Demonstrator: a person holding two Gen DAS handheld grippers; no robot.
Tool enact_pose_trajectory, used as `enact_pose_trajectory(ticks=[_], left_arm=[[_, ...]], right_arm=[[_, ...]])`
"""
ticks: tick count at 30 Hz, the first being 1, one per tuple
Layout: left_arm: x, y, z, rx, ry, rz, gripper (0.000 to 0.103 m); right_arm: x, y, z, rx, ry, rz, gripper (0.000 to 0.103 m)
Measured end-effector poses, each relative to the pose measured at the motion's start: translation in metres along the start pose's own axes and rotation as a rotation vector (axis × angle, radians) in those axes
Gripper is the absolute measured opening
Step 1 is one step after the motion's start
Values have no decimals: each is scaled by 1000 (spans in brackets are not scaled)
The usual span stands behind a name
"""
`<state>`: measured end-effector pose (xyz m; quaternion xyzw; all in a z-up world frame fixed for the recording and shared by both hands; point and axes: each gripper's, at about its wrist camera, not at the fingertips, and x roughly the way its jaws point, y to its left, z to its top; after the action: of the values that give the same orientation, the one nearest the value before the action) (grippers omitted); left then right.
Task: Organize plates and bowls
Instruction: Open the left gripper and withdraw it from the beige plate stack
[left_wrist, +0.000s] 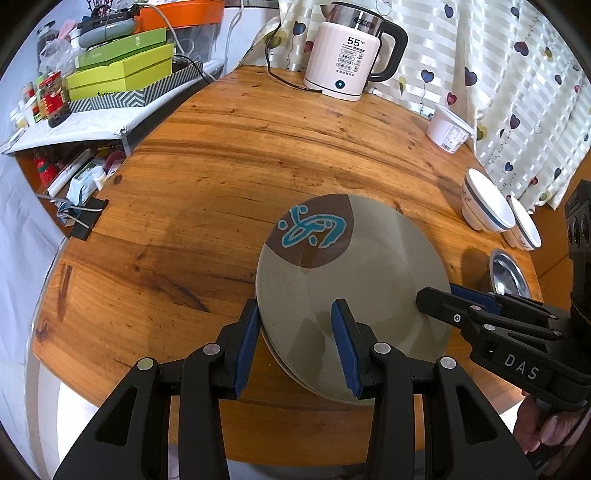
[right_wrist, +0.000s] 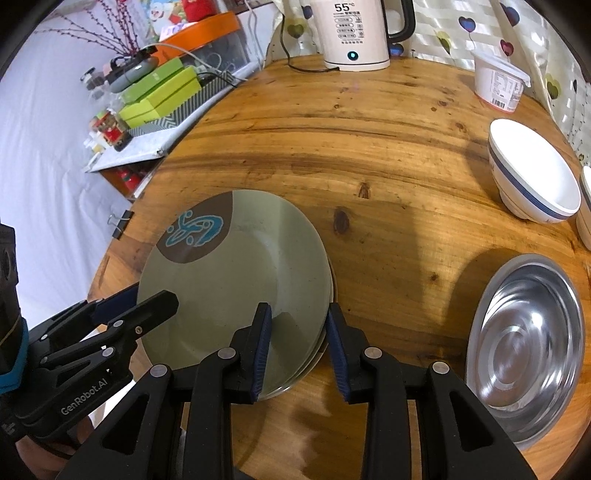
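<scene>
A grey-green plate (left_wrist: 369, 266) with a brown patch and blue motif lies on top of other plates on the round wooden table (left_wrist: 221, 155); it also shows in the right wrist view (right_wrist: 236, 273). My left gripper (left_wrist: 295, 343) is open, its jaws straddling the stack's left rim. My right gripper (right_wrist: 299, 347) is open, straddling the stack's right rim; it also shows in the left wrist view (left_wrist: 439, 299). Two white bowls with blue bands (right_wrist: 532, 177) stand at the right. A steel bowl (right_wrist: 524, 347) sits near the right front edge.
A white electric kettle (left_wrist: 351, 51) with its cord stands at the table's far side. A white tub (right_wrist: 498, 79) stands near the curtain. A side shelf with green boxes (left_wrist: 122, 74) and jars lies beyond the table's left edge. A binder clip (left_wrist: 88, 218) is on that edge.
</scene>
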<state>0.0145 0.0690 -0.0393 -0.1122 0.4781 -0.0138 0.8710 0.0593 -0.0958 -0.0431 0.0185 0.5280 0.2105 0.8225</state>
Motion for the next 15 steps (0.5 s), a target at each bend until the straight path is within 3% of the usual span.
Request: enact_pose_trajectory(ticks=[15], left_arm=[[0, 0, 3, -11, -6, -19, 41]], right_arm=[[1, -2, 0, 3, 8, 6, 32]])
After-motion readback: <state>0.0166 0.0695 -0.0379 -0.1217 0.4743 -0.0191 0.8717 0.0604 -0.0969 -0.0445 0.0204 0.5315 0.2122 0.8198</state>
